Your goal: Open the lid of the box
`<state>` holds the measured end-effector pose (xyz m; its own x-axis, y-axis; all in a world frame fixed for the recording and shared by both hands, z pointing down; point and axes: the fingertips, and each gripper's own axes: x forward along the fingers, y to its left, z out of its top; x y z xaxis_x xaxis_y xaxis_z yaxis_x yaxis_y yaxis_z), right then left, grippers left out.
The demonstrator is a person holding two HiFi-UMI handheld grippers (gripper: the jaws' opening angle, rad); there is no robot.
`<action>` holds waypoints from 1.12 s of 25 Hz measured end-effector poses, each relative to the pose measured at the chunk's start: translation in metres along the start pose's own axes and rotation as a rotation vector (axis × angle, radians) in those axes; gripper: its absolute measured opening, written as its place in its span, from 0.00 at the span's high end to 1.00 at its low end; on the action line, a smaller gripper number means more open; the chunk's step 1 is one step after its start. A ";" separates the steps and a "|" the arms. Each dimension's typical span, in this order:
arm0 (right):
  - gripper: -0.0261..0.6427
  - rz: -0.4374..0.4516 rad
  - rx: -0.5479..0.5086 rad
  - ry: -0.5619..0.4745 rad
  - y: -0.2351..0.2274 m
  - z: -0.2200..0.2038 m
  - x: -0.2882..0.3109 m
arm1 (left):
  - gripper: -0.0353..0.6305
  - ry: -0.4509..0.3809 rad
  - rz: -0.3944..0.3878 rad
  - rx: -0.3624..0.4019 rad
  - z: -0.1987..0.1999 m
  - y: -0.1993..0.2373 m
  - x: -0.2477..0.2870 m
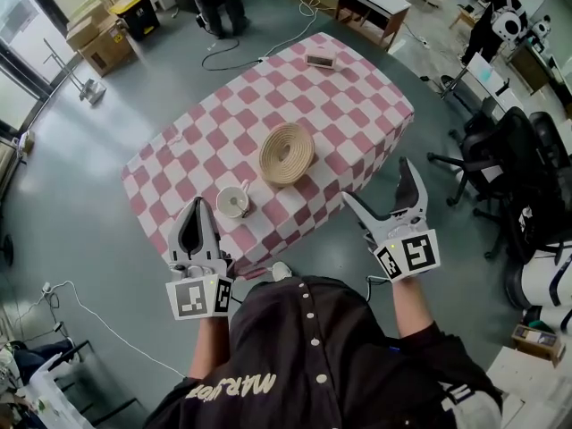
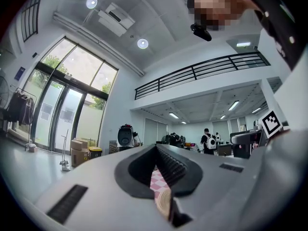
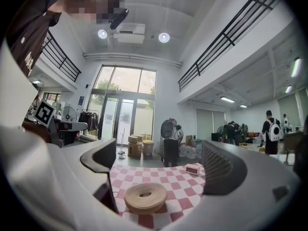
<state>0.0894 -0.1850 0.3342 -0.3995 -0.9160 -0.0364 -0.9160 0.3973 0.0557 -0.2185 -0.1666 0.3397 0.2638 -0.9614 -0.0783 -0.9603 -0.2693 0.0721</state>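
Pink-checked desk (image 1: 357,105); small far box (image 1: 320,60) probably light, rigid: pinch lid edge. Your left hand-held gripper (image 1: 197,207) closed, right hand-held gripper (image 1: 377,182) spread.

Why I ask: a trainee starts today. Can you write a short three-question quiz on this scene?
1. True or false: the right gripper has its jaws apart with nothing between them.
2. Short answer: which gripper is nearer the cup?
3. Pick one: what lies at the far end of the table? A. the cup. B. the woven round container. C. the small box.

Key: 1 true. 2 the left gripper. 3 C.
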 end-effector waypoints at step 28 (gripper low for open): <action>0.15 0.208 -0.004 0.012 -0.071 -0.013 0.119 | 0.93 -0.027 0.236 0.006 -0.009 0.005 0.061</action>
<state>0.1073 -0.3231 0.3393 -0.5793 -0.8150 -0.0113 -0.8138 0.5776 0.0648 -0.2069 -0.2267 0.3442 0.0294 -0.9958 -0.0865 -0.9957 -0.0368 0.0855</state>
